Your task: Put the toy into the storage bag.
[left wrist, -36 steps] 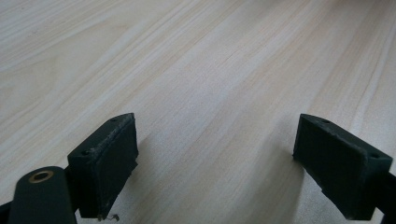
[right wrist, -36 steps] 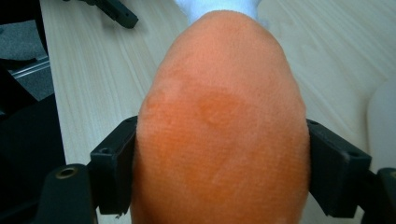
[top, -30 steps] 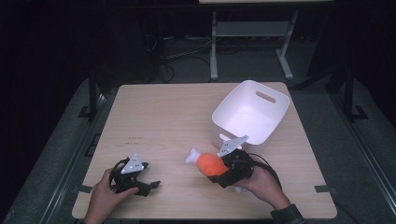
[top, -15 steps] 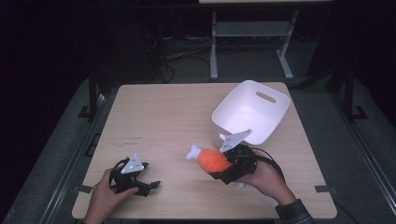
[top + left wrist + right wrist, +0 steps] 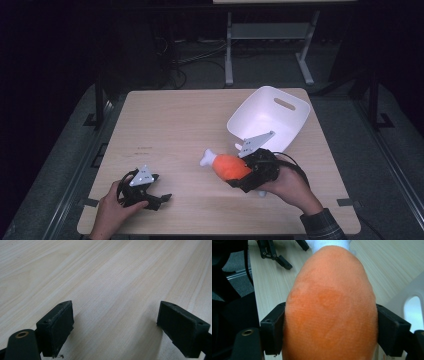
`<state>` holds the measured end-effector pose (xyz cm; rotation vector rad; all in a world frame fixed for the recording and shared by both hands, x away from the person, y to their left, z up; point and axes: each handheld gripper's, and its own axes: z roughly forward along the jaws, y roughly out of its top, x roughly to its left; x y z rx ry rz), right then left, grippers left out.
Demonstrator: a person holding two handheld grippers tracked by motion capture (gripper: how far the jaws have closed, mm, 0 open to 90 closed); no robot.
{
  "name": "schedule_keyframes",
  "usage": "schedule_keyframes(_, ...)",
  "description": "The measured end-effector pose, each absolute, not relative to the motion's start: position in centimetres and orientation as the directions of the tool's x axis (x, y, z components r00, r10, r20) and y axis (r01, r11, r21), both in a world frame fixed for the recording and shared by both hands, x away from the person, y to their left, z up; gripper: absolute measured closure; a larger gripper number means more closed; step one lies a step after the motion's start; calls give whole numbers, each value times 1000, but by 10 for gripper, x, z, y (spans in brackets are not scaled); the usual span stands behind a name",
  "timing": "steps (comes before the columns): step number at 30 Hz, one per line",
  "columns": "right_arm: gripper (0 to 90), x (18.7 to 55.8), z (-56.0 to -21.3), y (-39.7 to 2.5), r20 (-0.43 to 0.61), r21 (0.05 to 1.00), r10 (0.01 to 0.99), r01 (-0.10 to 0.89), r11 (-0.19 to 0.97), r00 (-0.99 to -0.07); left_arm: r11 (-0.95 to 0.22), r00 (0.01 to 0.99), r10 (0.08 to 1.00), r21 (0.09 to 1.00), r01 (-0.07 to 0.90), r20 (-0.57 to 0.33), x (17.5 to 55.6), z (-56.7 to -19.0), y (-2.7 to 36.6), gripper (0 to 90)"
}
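Item: plush drumstick (image 5: 229,166), orange body, white bone end. Location: table (image 5: 170,125), at 5 o'clock from centre, bone pointing to 10 o'clock.
Right gripper (image 5: 243,176): clamped on the drumstick's thick end, jaws pressing both flanks.
Left gripper (image 5: 161,198): jaws apart, nothing between them, at 7 o'clock.
Bin (image 5: 295,122): white, tilted, at 2 o'clock, just beyond the right gripper.
Risk: soft plush may compress and slip out; tilted bin may shift if nudged.
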<state>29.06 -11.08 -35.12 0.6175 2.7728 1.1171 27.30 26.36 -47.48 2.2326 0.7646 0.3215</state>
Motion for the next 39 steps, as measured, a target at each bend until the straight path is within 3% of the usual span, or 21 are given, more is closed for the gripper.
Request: schedule_keyframes(39,214,314,-297,-149,40,712,434,330,620,-900,-549,792,611,720,424,0,273,-475,264,128)
